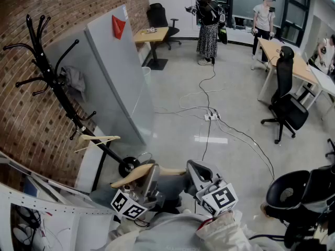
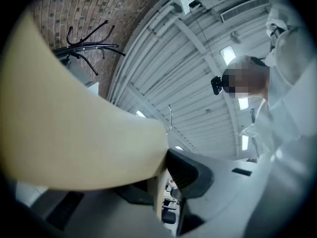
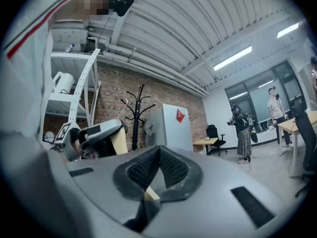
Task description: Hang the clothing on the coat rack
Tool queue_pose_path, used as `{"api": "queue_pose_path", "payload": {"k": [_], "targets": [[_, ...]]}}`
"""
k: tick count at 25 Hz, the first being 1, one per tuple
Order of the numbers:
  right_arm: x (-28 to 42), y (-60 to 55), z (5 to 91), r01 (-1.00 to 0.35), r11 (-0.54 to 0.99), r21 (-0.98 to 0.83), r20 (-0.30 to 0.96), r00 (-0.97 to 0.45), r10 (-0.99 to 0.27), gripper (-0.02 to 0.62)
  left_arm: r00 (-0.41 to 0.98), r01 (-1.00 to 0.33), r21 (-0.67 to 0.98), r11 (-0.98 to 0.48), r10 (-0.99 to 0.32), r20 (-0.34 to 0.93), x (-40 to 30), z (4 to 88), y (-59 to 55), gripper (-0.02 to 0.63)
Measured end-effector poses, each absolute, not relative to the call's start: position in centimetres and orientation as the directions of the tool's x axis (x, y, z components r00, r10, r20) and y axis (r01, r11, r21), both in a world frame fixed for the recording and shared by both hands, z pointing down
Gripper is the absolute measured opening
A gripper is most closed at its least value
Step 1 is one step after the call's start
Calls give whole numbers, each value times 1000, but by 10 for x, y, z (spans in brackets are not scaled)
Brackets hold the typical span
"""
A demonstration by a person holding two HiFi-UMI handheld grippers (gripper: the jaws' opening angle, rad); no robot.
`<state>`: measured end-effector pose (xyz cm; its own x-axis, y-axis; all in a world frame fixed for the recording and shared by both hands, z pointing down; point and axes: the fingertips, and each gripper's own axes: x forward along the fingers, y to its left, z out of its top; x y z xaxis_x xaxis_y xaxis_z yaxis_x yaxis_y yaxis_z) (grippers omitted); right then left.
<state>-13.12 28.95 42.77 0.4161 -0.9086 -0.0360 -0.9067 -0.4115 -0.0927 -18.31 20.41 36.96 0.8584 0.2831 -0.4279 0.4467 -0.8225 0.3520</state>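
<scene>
Though cut off, hanger (image 2: 74,133) in left gripper (image 2: 162,180)

You stand in an office: a wooden desk (image 1: 152,34) near the brick wall (image 1: 21,129), black swivel chair (image 1: 287,107) and floor cables (image 1: 211,116) well apart from it.

White top (image 3: 22,88) with red stripe (image 3: 34,29), black head camera (image 3: 124,3)
</scene>
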Motion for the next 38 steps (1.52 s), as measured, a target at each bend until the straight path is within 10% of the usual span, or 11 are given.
{"api": "queue_pose_path", "payload": {"k": [38], "targets": [[82,110,420,-908,-414,-62,-25,416,-909,21,835,446,289,-847,278,-475,34,351,34,87]]}}
